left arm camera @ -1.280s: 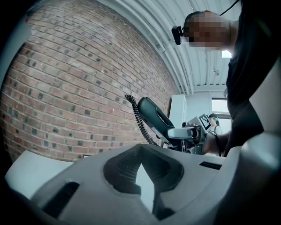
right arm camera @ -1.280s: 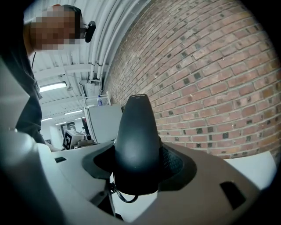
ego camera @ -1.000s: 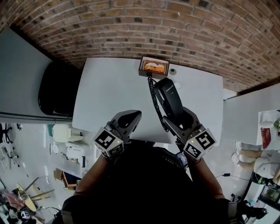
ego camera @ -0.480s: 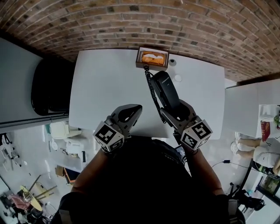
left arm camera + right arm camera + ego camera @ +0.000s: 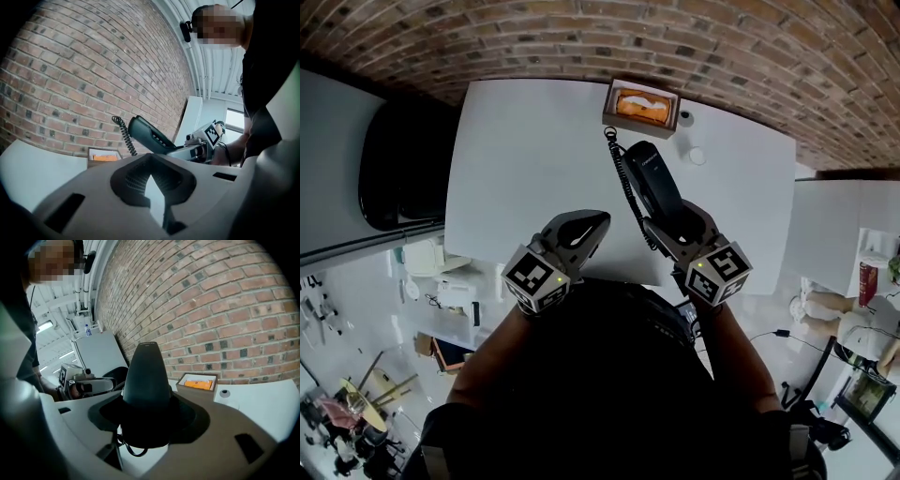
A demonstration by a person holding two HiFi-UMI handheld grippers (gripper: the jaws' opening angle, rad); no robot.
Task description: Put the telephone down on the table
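A small wooden box sits at the far edge of the white tabletop, close to the brick wall. Something orange lies in it, but I can't make out what. The right gripper is clamped on the lower end of the black telephone, held tilted off the tabletop. Its coiled cord runs toward the box, and the far end is hard to see. The left gripper has its jaws together with nothing in them, over the near edge.
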